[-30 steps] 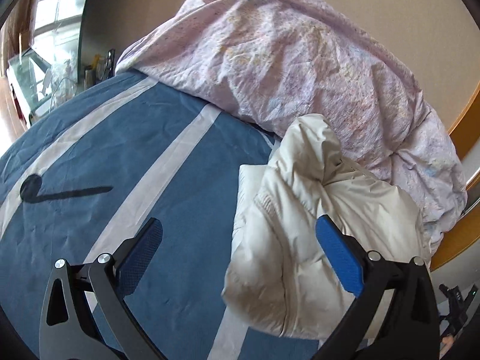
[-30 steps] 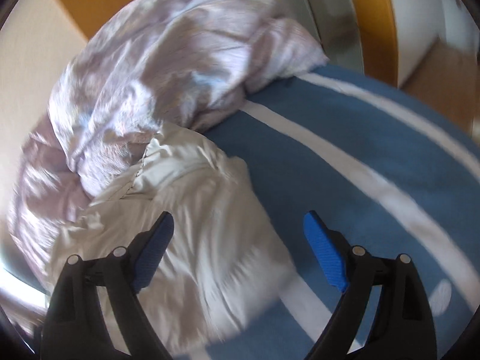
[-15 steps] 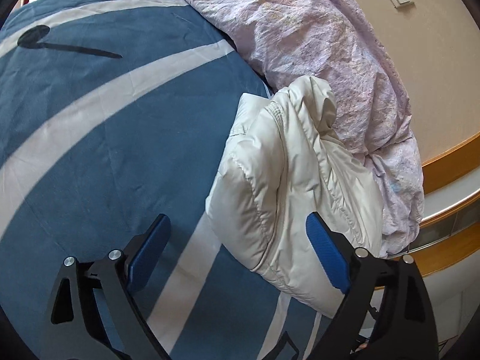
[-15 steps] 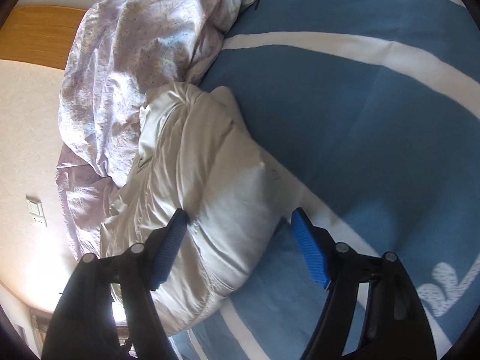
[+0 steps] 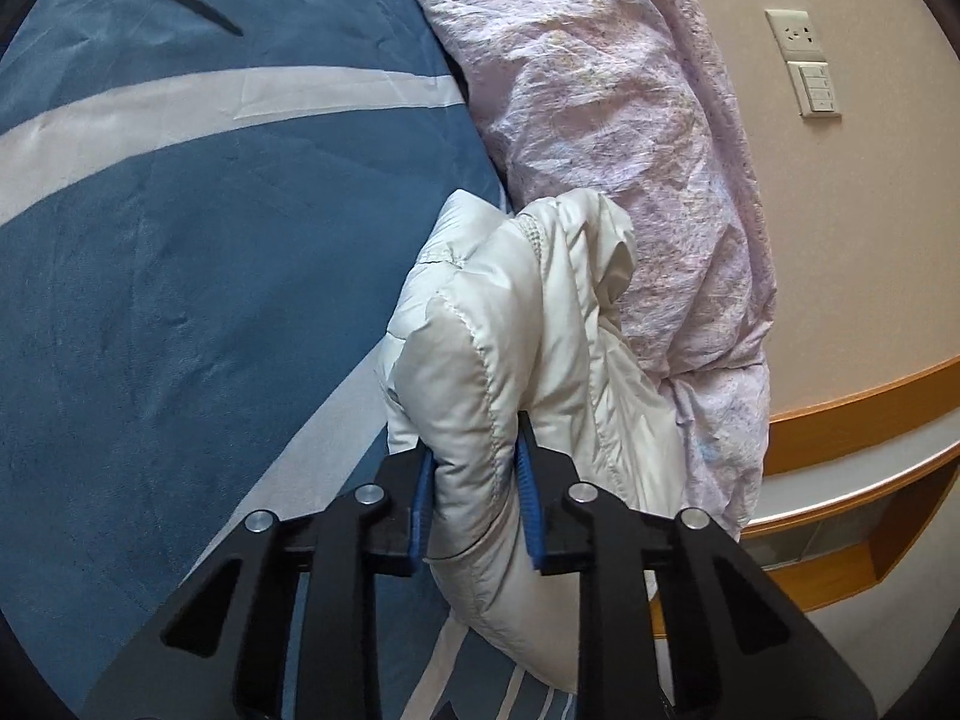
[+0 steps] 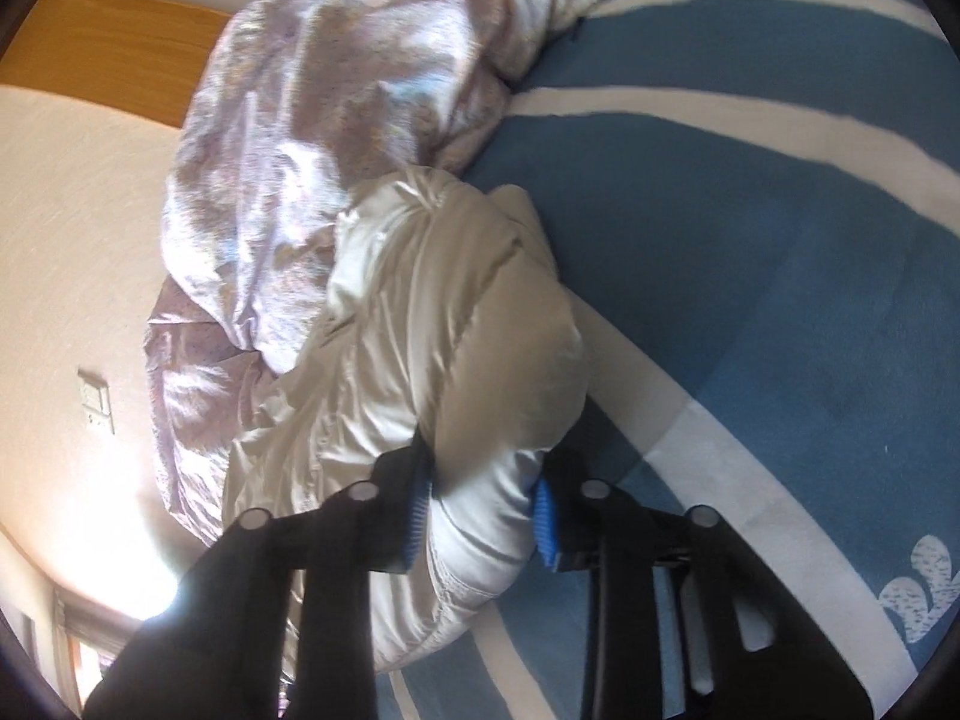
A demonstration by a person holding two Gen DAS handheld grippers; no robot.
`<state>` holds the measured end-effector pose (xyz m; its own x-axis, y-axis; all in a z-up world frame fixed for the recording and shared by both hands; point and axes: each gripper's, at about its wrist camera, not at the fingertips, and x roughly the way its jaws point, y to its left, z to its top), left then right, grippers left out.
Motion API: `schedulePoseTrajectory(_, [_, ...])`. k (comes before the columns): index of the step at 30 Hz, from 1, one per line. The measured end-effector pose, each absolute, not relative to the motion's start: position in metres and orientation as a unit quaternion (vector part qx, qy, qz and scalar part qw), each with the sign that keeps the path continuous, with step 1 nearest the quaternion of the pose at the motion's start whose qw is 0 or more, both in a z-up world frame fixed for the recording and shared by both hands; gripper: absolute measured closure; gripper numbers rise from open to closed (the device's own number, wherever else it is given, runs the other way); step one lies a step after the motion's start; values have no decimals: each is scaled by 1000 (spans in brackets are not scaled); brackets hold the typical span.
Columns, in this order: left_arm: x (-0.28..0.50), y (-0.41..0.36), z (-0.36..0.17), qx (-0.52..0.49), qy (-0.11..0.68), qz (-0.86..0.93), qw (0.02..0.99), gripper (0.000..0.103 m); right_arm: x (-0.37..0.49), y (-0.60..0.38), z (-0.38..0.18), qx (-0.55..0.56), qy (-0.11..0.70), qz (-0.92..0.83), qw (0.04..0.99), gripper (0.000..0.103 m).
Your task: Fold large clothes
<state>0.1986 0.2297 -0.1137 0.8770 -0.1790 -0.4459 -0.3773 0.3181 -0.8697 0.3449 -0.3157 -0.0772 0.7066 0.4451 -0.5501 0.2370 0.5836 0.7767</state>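
Both tongs are clamped: your left tongs (image 5: pixel 474 498) pinch a puffy fold of the cream jacket (image 5: pixel 528 324), your right tongs (image 6: pixel 480 498) bite another bulge. This looks like the pick-up step. The jacket lies bunched on the blue bed (image 5: pixel 180 252), against the pink duvet (image 5: pixel 612 108). Next, lift and spread it flat.

Open blue bedspread (image 5: pixel 180 312) is seen left of the padded jacket (image 5: pixel 510 360) in the left wrist view, and to its right in the right wrist view (image 6: pixel 780 276). The other side is blocked by the crumpled pink duvet (image 5: pixel 630 150), which is pressed against the jacket and backed by the wall (image 5: pixel 870 270) and a wooden ledge (image 5: pixel 864 408).
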Motion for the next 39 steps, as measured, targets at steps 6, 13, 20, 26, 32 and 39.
schedulePoseTrajectory(6, [187,233,-74,-544,202,39,814,89,331,-301,-42,422,349,111,829,80])
schedulePoseTrajectory(13, [119,253,-65,-545,184,46,816,89,285,-280,-24,381,358,175,834,81])
schedulePoseTrajectory(20, [47,257,-97,-576,195,59,792,89,237,-268,-40,319,405,177,838,74])
schedulePoseTrajectory(26, [44,253,-109,-550,221,90,800,73,218,-263,-41,242,412,117,871,41])
schedulePoseTrajectory(32, [38,250,-102,-502,211,124,830,30,205,-262,-11,158,335,17,929,34])
schedulePoseTrajectory(39, [37,243,-104,-481,207,145,839,20,214,-193,1,75,326,102,937,34])
